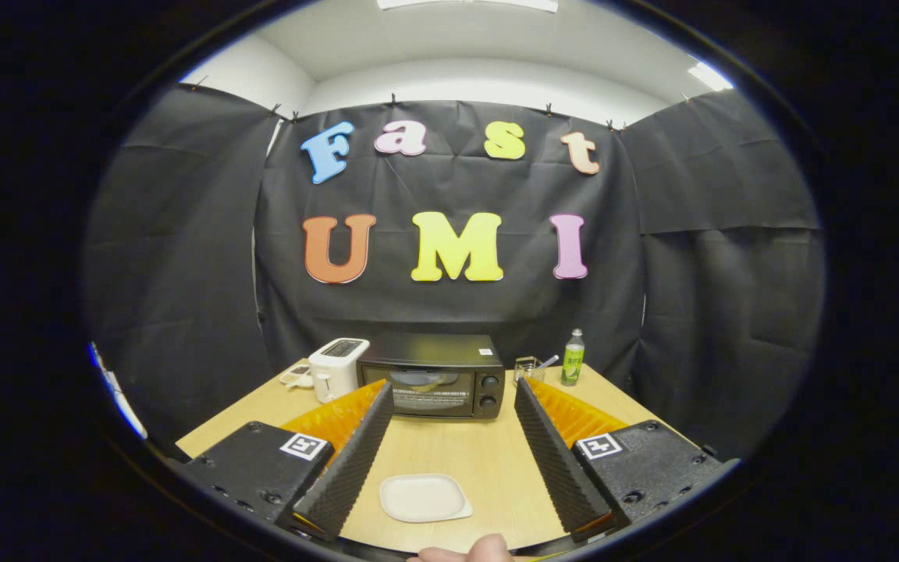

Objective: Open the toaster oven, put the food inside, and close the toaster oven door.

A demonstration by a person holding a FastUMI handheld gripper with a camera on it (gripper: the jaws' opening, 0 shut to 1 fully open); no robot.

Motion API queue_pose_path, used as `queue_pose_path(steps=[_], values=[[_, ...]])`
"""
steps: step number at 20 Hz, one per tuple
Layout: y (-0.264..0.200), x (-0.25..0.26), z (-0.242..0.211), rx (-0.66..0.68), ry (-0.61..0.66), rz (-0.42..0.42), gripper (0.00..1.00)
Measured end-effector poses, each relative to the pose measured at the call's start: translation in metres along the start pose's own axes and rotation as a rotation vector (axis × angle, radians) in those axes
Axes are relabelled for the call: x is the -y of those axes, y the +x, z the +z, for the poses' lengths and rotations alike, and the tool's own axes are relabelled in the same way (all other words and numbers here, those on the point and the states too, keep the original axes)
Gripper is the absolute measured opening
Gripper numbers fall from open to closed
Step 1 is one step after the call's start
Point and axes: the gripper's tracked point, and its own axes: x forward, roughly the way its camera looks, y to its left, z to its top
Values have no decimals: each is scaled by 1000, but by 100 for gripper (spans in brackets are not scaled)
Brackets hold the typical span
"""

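Note:
A black toaster oven [434, 378] stands at the far side of the wooden table [488, 460], its glass door shut and two knobs on its right. Something pale shows dimly behind the glass. A white, bare rectangular plate [424, 497] lies on the table between my fingers, near the front edge. My gripper [453, 392] is open, held well back from the oven, its fingertips framing the oven door with nothing between them. No food item is plainly visible on the plate.
A white pop-up toaster [335, 368] stands just left of the oven, with a small dish [296, 378] beside it. Right of the oven are a wire holder [528, 367] and a green-labelled bottle [573, 358]. Part of a person's hand [469, 551] shows at the table's front edge.

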Motion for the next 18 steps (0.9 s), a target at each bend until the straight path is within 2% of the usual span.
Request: queue_pose_path(steps=[5, 18], values=[[-3, -7, -2, -13, -5, 32, 100], [-8, -7, 2, 2, 8, 36, 100]])
